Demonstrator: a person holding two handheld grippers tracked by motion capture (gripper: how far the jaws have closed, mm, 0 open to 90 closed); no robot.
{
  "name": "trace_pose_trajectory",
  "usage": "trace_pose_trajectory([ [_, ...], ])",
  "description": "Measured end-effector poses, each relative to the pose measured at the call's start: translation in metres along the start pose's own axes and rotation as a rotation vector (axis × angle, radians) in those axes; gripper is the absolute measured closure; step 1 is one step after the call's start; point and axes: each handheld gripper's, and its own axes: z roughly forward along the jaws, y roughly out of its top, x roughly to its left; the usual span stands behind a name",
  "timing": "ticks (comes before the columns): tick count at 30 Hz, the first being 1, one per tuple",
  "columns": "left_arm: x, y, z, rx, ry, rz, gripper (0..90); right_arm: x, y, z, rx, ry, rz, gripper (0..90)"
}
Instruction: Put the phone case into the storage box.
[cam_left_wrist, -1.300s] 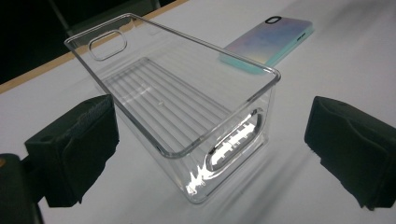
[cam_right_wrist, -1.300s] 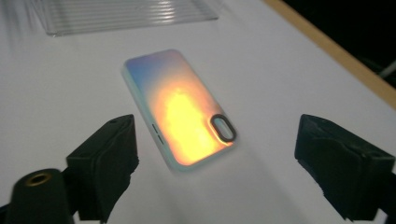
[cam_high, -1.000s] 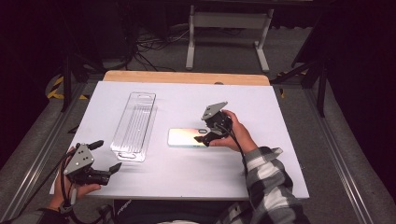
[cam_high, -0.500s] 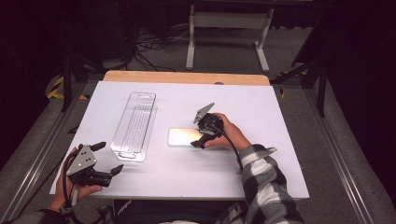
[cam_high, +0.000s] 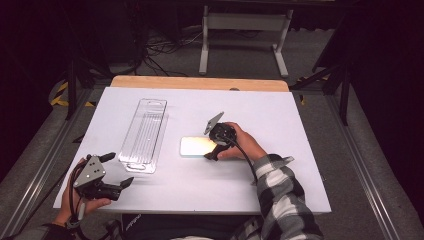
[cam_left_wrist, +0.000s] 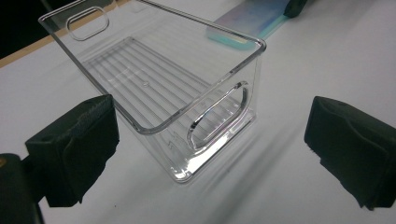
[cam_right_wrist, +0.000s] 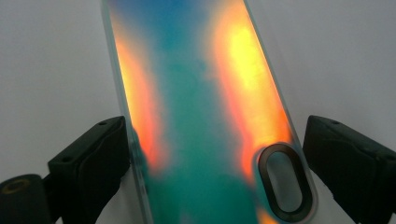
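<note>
My right tongs (cam_high: 210, 152) sit low at the near end of the iridescent phone case (cam_high: 196, 147), jaws on either side of it; they have just been opening, and the pads stand slightly off its edges, so nothing is gripped. The case lies flat on the white surface (cam_high: 300, 125), just beside the clear plastic bin (cam_high: 144, 134). My left tongs (cam_high: 120, 170) rest wide open near the bin's closest end, touching nothing.
</note>
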Motion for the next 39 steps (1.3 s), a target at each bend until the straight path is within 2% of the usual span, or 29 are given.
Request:
trace_pose_trajectory([
  [3, 0.0, 0.0, 0.001, 0.004, -0.007, -0.006, 4.1, 0.0, -0.001, 0.0, -0.006, 0.005, 0.004, 9.8],
  [6, -0.001, 0.0, 0.002, 0.011, -0.008, 0.001, 4.3, 0.001, -0.001, -0.002, -0.01, 0.021, -0.001, 15.0],
  [13, -0.003, 0.001, 0.003, 0.012, -0.005, 0.011, 5.0, 0.002, -0.003, -0.003, -0.019, 0.025, 0.003, 16.6],
  [15, -0.004, 0.002, 0.002, 0.015, 0.003, 0.026, 5.6, 0.003, -0.003, -0.003, -0.031, 0.035, 0.002, 17.0],
  [16, -0.005, 0.003, 0.002, 0.014, 0.01, 0.033, 6.0, 0.004, -0.003, -0.003, -0.04, 0.054, 0.01, 17.0],
  [19, -0.008, 0.006, 0.002, 0.016, 0.025, 0.063, 6.7, 0.007, -0.002, -0.005, -0.042, 0.044, 0.017, 17.1],
  [22, -0.012, 0.011, 0.003, 0.006, 0.045, 0.086, 6.7, 0.009, -0.002, -0.01, -0.07, 0.044, 0.041, 17.1],
  [24, -0.016, 0.016, 0.003, -0.001, 0.074, 0.124, 6.6, 0.01, -0.003, -0.014, -0.09, 0.053, 0.055, 17.1],
  [26, -0.021, 0.023, 0.005, -0.007, 0.075, 0.155, 6.7, 0.012, -0.004, -0.02, -0.108, 0.048, 0.074, 17.1],
  [30, -0.037, 0.038, 0.014, 0.004, 0.109, 0.28, 10.2, 0.018, -0.004, -0.03, -0.145, 0.057, 0.102, 17.1],
  [33, -0.05, 0.047, 0.022, 0.008, 0.111, 0.365, 14.6, 0.022, -0.003, -0.037, -0.164, 0.05, 0.121, 17.1],
  [34, -0.05, 0.047, 0.022, 0.008, 0.111, 0.365, 14.7, 0.024, -0.002, -0.041, -0.179, 0.05, 0.133, 17.1],
  [35, -0.057, 0.054, 0.028, 0.003, 0.113, 0.402, 17.3, 0.027, -0.001, -0.045, -0.189, 0.051, 0.147, 17.1],
  [37, -0.059, 0.056, 0.031, 0.003, 0.117, 0.409, 17.8, 0.032, 0.001, -0.05, -0.199, 0.047, 0.161, 17.1],
  [39, -0.066, 0.065, 0.041, 0.001, 0.115, 0.445, 19.3, 0.038, 0.004, -0.055, -0.214, 0.055, 0.169, 17.0],
])
